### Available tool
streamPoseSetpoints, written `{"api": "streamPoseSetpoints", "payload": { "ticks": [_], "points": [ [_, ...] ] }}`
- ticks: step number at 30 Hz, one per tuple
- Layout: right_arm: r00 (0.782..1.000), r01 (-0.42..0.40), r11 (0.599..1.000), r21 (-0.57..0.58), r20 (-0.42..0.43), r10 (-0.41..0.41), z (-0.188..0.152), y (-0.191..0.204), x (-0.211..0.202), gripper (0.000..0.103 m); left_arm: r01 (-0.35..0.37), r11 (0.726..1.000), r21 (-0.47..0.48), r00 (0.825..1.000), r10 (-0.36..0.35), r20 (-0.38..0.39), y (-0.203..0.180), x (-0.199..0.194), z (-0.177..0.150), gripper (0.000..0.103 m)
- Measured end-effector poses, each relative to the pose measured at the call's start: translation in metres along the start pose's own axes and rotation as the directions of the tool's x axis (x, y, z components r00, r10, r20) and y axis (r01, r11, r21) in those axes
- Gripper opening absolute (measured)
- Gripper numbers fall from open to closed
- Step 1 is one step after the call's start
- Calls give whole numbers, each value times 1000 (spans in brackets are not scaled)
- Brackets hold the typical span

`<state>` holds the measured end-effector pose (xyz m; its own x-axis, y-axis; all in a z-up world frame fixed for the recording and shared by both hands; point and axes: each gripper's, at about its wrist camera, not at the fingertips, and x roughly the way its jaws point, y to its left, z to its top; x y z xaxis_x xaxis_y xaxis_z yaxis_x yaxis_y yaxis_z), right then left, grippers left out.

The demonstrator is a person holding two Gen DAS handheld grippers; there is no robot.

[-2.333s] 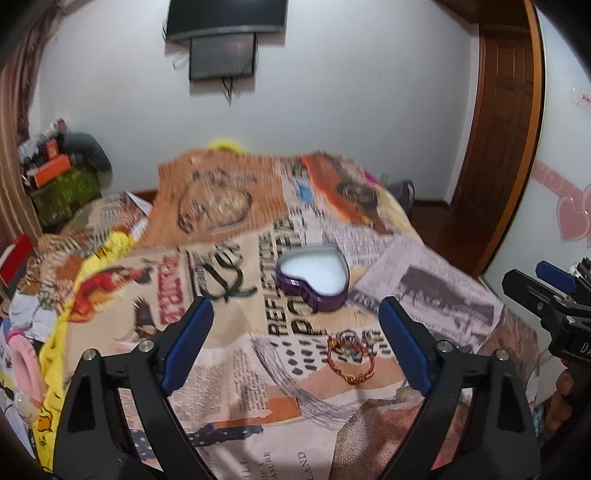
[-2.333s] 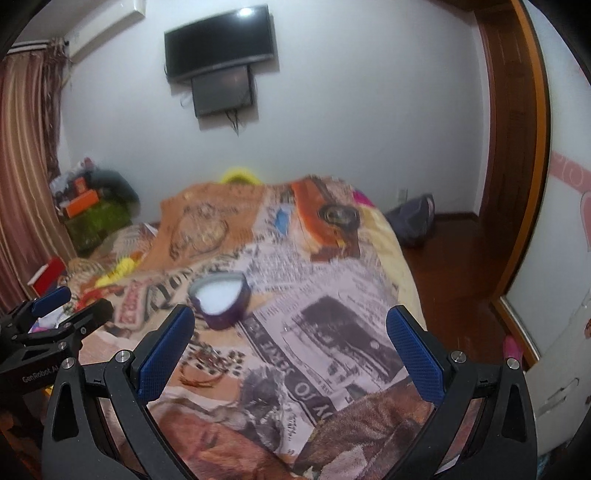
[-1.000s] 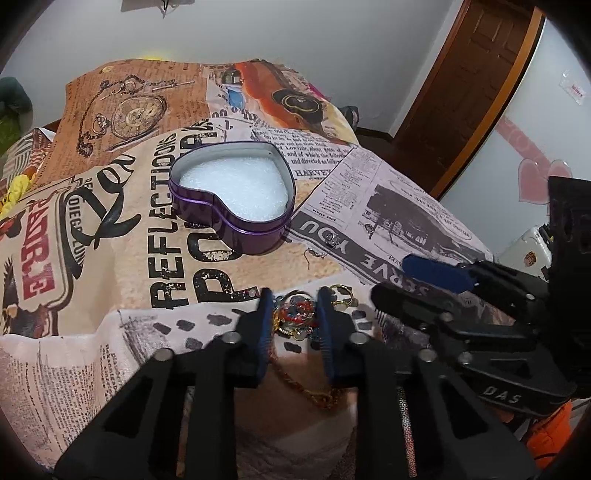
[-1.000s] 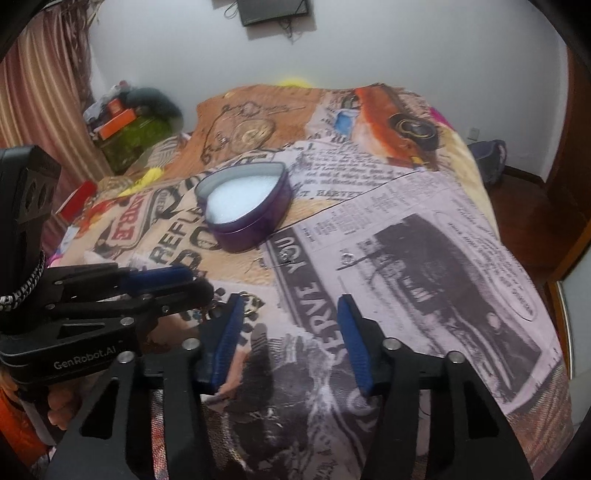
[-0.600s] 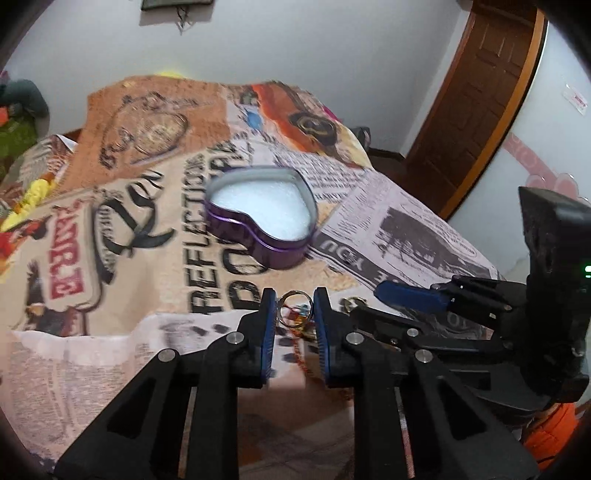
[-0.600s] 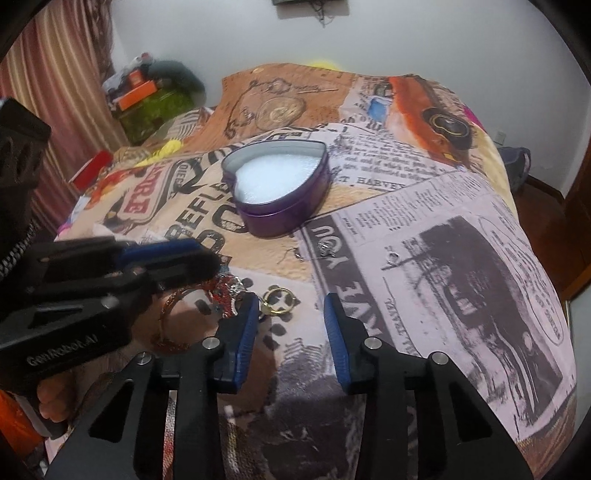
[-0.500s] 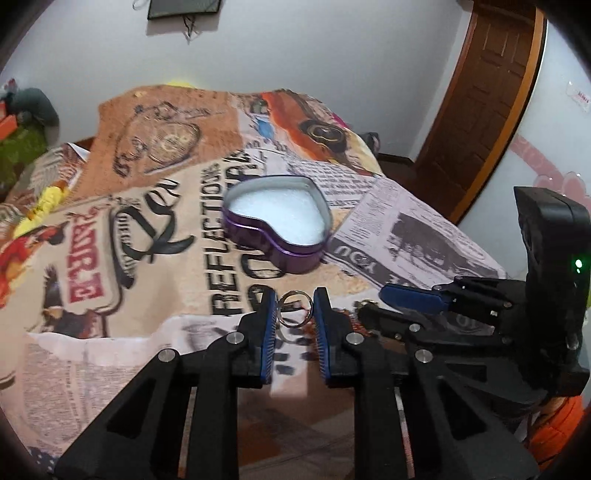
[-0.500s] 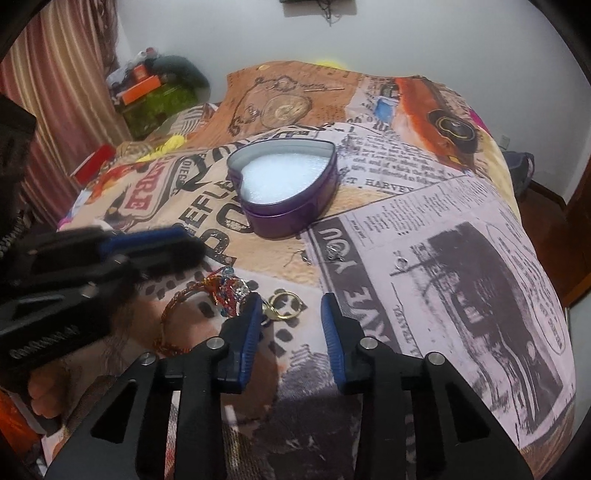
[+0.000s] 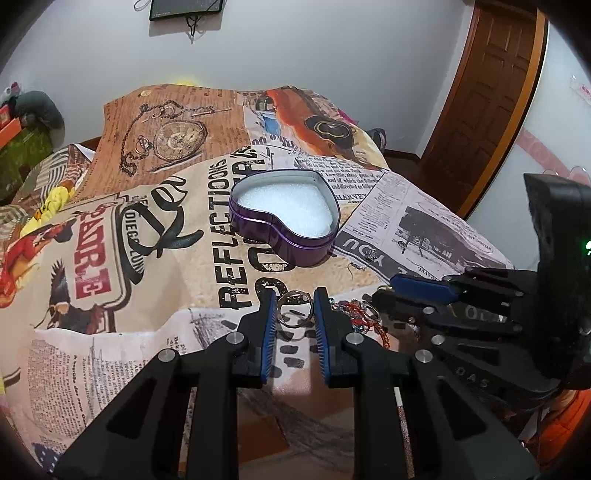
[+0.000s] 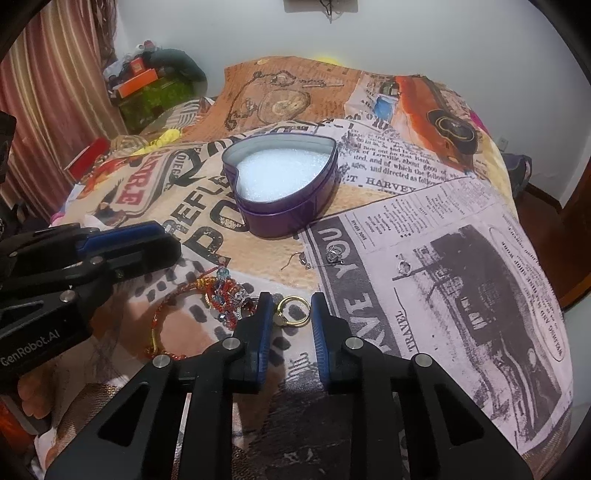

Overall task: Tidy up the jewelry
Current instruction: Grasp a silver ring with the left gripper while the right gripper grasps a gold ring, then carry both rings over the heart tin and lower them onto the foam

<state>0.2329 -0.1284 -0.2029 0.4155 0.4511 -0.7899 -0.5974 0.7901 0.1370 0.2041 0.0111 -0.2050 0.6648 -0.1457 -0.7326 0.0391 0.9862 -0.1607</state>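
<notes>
**Two rings, one per tong**

We note the left tongs [image 9: 294, 308] pinch a silver ring [image 9: 293, 308], lifted above the bedspread [image 9: 110, 354], probably bound for the heart tin [image 9: 286, 221] at frame centre. The right tongs [image 10: 291, 310] straddle a gold ring [image 10: 290, 312] lying on the cloth; jaws narrowed, contact unclear. A beaded bracelet [image 10: 221, 290] lies left of it, and earrings [image 10: 334, 254] above. Bedroom: printed newspaper-style spread, white wall [image 9: 332, 44], wooden door [image 9: 491, 96] upper right.

Your right gripper [image 9: 417, 291] hides most of the beaded bracelet [image 9: 356, 314] in the left view. The gold ring [image 10: 291, 312] touches the left pad; contact with the right one, can't tell. Earrings [image 10: 334, 254] too small to make out. Wall TV [image 9: 184, 7] cut off at the top.
</notes>
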Motion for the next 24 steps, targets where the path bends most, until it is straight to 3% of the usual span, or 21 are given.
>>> {"api": "streamPoseSetpoints", "payload": {
  "ticks": [10,24],
  "points": [
    [995,13,999,38,98,-17,15,0,-36,19,-30,999,13,997,29,76,-3,-33,13,19],
    [968,32,998,47,249,-42,48,8,-78,19,-78,997,15,979,74,188,6,-62,43,19]
  ]
}}
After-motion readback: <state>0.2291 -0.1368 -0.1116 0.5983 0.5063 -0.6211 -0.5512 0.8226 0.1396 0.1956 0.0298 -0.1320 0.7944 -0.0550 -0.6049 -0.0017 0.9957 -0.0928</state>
